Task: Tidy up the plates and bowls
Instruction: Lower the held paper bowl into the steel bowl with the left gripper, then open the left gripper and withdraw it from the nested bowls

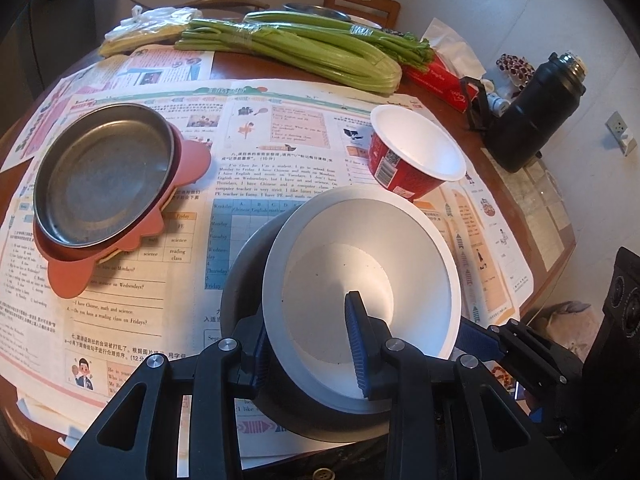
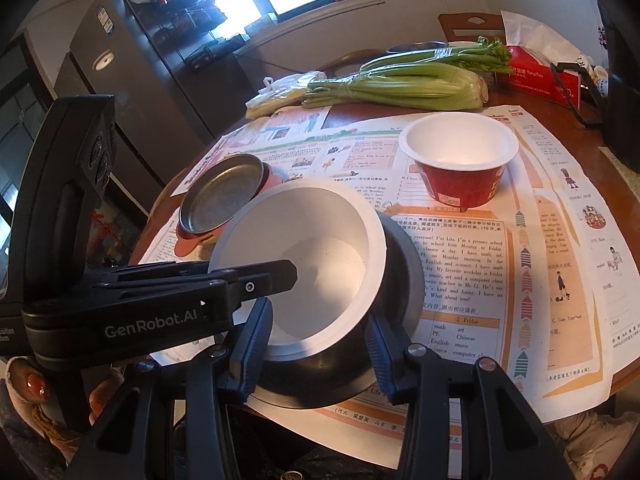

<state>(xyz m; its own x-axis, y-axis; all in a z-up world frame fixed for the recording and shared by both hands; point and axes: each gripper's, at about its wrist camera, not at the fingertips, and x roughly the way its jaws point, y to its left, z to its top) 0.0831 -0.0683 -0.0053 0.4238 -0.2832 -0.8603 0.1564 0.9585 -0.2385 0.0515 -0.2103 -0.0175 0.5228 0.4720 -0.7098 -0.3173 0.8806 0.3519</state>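
A white paper bowl (image 1: 360,264) sits tilted inside a grey metal bowl (image 1: 244,276) near the table's front edge. My left gripper (image 1: 308,340) is shut on the white bowl's near rim, one blue finger inside and one outside. In the right wrist view my right gripper (image 2: 316,344) is open, its fingers on either side of the grey bowl (image 2: 400,280) under the white bowl (image 2: 304,264). A steel plate (image 1: 100,176) rests on an orange plate (image 1: 188,160) at the left. A red paper bowl (image 1: 416,152) stands behind.
Printed paper sheets (image 1: 256,136) cover the round wooden table. Celery (image 1: 304,48), a red tissue box (image 1: 440,76) and a black flask (image 1: 532,112) lie at the back. A wooden chair (image 1: 360,0) stands beyond. A fridge (image 2: 120,64) is at the left.
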